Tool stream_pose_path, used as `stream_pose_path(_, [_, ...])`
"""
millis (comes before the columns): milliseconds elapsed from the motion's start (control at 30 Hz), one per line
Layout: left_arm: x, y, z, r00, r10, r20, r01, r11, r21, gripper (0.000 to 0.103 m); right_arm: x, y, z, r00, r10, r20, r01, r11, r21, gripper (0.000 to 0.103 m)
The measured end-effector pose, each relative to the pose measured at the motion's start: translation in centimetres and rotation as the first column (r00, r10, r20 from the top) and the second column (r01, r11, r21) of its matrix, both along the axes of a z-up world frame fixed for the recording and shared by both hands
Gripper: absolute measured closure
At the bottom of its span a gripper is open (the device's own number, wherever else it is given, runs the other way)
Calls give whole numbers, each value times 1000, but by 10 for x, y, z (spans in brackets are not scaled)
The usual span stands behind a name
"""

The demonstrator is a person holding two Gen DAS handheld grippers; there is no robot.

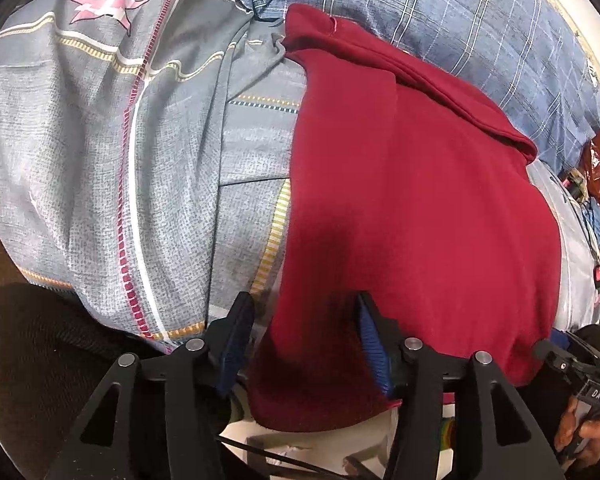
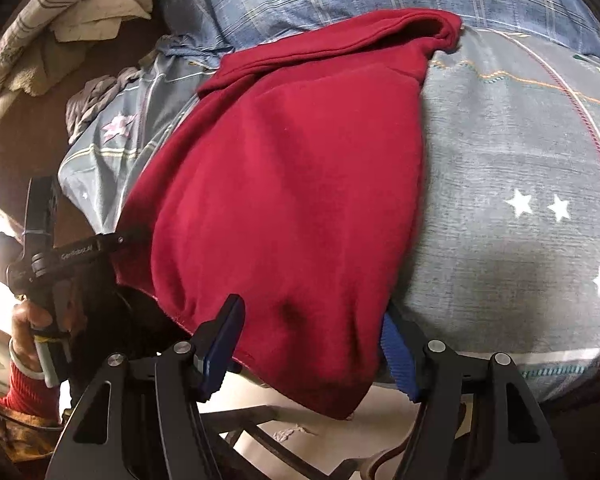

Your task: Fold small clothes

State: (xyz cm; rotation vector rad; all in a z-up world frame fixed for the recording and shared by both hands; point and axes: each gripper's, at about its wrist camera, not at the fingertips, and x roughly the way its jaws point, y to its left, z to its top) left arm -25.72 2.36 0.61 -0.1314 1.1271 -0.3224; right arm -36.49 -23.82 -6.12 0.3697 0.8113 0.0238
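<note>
Nearest in both wrist views is the hanging hem of the red garment (image 1: pixel 412 208). The left tongs (image 1: pixel 302 336) are spread, with the garment's near left corner lying between the two blue pads, not yet pinched. The right tongs (image 2: pixel 314 344) are spread too, straddling the near right corner, which droops over the bed's edge; cloth fills the gap there, but the pads stand clear of it on both sides.

Farther on, the garment runs away from both tongs across the grey patterned bedsheet (image 1: pixel 100 160). Its long axis points from the near hem toward the far end, where a flap is already turned over and lies bunched by the blue checked pillow (image 1: pixel 440 20).

Both tongs sit at the same near edge, one per corner, neither clearly closer. So the coming move, as I judge it, turns on closing on the hem and carrying it straight along that axis to the far end.
</note>
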Motion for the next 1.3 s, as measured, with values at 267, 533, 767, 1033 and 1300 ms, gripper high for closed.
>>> stream_pose_path(267, [4, 5, -2, 1000, -1, -18, 1, 999, -43, 44, 5, -7, -5, 998, 35, 45, -41, 990, 137, 35])
stream_pose_path(533, [2, -4, -3, 1000, -12, -3, 12, 1000, -18, 38, 2, -7, -6, 997, 49, 61, -57, 986, 155, 24])
stream_pose_path(767, [0, -6, -3, 1000, -24, 1, 24, 1000, -4, 37, 0, -7, 1, 999, 22, 33, -24, 997, 74, 89])
stream_pose_path(1033, [-1, -14, -3, 999, -49, 11, 49, 998, 40, 35, 0, -17, -7, 1000, -12, 10, 11, 993, 118, 85])
stream_pose_path(1300, [1, -11, -5, 999, -43, 7, 43, 999, 17, 31, 6, -13, -6, 998, 37, 46, -44, 986, 161, 52])
